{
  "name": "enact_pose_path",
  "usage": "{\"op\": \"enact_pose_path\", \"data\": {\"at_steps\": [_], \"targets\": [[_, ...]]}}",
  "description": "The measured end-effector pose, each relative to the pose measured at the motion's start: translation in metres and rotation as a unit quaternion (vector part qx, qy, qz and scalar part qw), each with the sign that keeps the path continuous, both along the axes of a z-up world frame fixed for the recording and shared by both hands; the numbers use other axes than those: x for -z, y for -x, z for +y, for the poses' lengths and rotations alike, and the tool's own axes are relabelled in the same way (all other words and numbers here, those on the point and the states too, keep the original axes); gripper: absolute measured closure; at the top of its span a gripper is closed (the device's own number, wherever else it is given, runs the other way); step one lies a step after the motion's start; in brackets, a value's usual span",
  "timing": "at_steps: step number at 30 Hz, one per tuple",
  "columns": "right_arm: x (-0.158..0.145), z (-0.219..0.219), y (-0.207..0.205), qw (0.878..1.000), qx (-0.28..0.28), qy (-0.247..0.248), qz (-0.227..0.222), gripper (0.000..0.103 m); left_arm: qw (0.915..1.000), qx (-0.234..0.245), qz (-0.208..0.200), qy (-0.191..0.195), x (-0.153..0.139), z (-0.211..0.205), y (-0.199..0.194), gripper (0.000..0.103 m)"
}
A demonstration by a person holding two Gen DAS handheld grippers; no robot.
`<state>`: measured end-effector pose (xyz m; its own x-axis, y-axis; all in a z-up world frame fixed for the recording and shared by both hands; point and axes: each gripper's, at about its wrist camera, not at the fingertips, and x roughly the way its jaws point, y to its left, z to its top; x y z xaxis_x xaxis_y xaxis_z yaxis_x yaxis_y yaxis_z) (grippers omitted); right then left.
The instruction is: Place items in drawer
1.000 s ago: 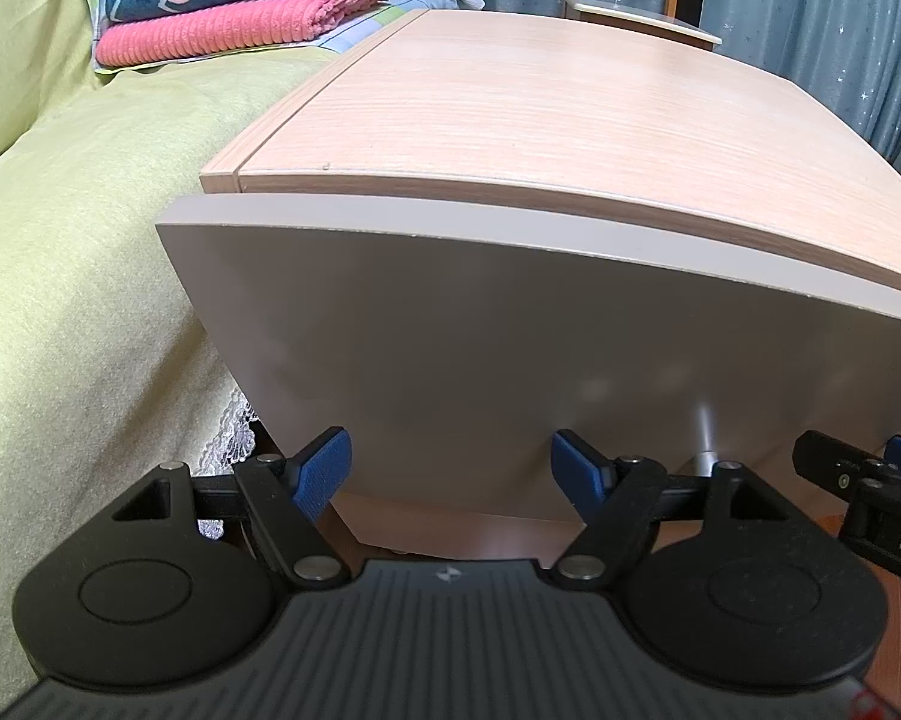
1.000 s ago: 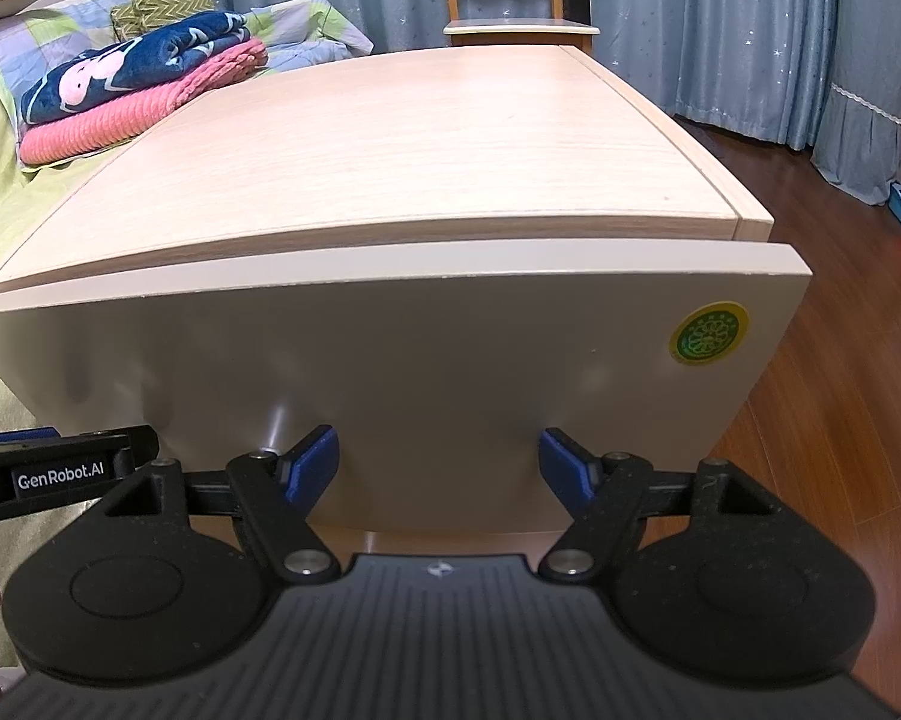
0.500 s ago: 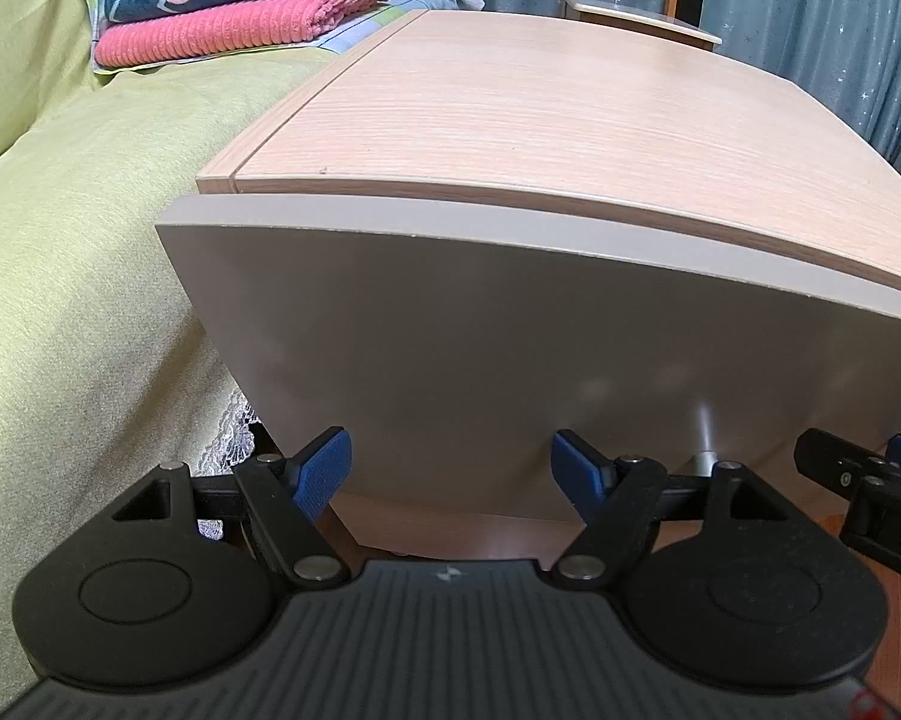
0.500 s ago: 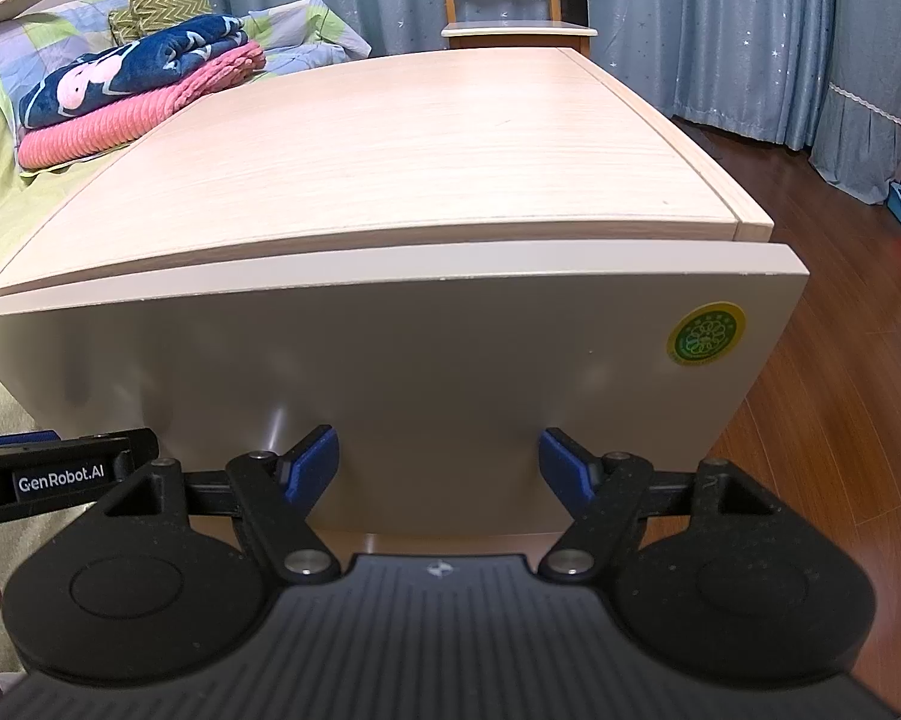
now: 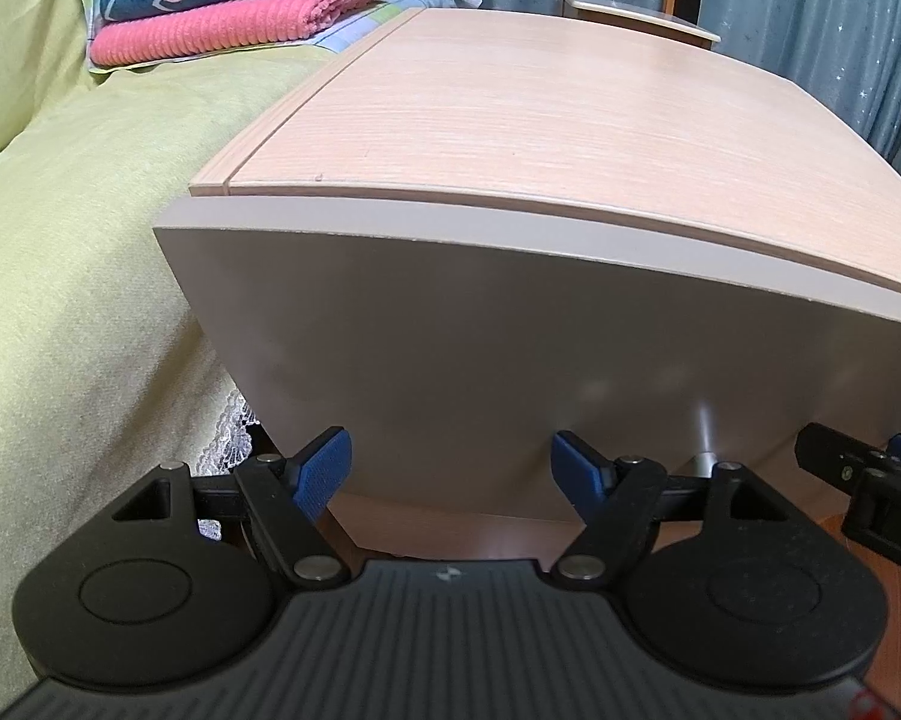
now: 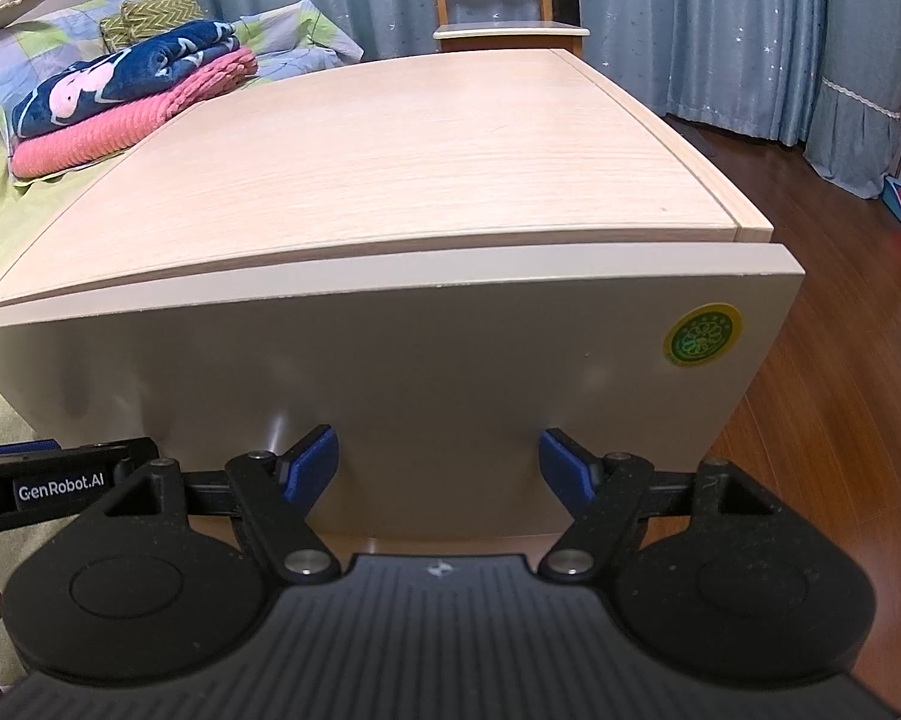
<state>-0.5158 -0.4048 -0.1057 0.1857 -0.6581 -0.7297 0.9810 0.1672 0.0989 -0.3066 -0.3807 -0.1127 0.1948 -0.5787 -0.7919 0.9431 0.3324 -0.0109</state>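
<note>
A pale wooden cabinet top (image 6: 390, 168) sits beside a yellow-green bed (image 5: 60, 240), with blue curtains (image 6: 720, 30) at 12 o'clock. The smooth grey drawer (image 6: 420, 360) front is right ahead. Both the left gripper (image 5: 451, 468) and right gripper (image 6: 438, 465) have fingers spread wide, empty.

The drawer (image 5: 510, 372) (image 6: 390, 372) has a plain grey-beige front with 1 round green sticker (image 6: 702, 336) near its right edge, and sits under a light wooden top (image 6: 390, 174).
</note>
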Motion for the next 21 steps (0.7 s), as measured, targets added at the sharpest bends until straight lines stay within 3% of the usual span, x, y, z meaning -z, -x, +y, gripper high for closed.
{"op": "enact_pose_path", "data": {"at_steps": [13,17,21], "targets": [[-0.002,-0.002,-0.009,1.000,0.004,-0.003,0.007,0.026,0.9999,0.009,-0.003,-0.009,-0.001,-0.006,-0.001,0.026],[0.000,-0.006,-0.012,0.999,-0.005,-0.028,0.032,0.015,0.9999,0.009,0.002,-0.013,-0.001,-0.006,-0.001,0.021],[-0.012,0.000,-0.006,0.998,-0.010,-0.058,0.013,0.009,0.9994,0.011,0.004,-0.033,-0.004,-0.001,0.001,0.020]]}}
